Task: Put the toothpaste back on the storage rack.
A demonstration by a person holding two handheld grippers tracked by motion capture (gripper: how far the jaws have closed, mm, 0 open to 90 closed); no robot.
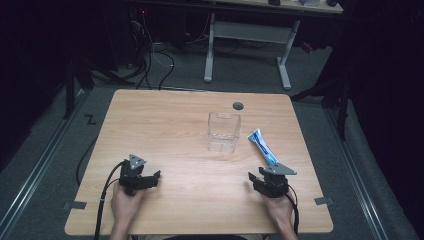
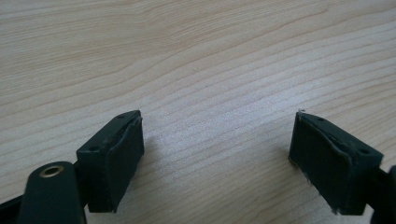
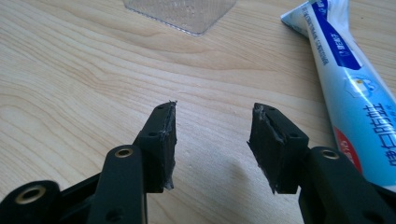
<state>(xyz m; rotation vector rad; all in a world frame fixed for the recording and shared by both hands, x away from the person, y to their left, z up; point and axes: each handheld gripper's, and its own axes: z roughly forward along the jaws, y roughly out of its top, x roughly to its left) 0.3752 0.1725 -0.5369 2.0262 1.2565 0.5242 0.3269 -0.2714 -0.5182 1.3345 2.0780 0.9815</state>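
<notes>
A blue and white toothpaste tube [image 1: 263, 147] lies flat on the wooden table [image 1: 175, 115], right of a clear plastic box [image 1: 223, 132] that stands upright near the middle. My right gripper [image 1: 256, 178] rests low at the front right, just short of the tube's near end, jaws apart with nothing between them. In the right gripper view the tube [image 3: 348, 88] runs along the right side, beside my right gripper [image 3: 212, 144], and the box's corner [image 3: 187, 14] sits at the top. My left gripper [image 1: 152, 178] rests at the front left, open over bare wood [image 2: 217, 154].
A round grey grommet [image 1: 238, 105] is set in the table near the far edge. Beyond the table, a white-legged desk frame [image 1: 245, 45] and cables [image 1: 150, 55] lie on the dark floor. Wide bare wood lies between the two grippers.
</notes>
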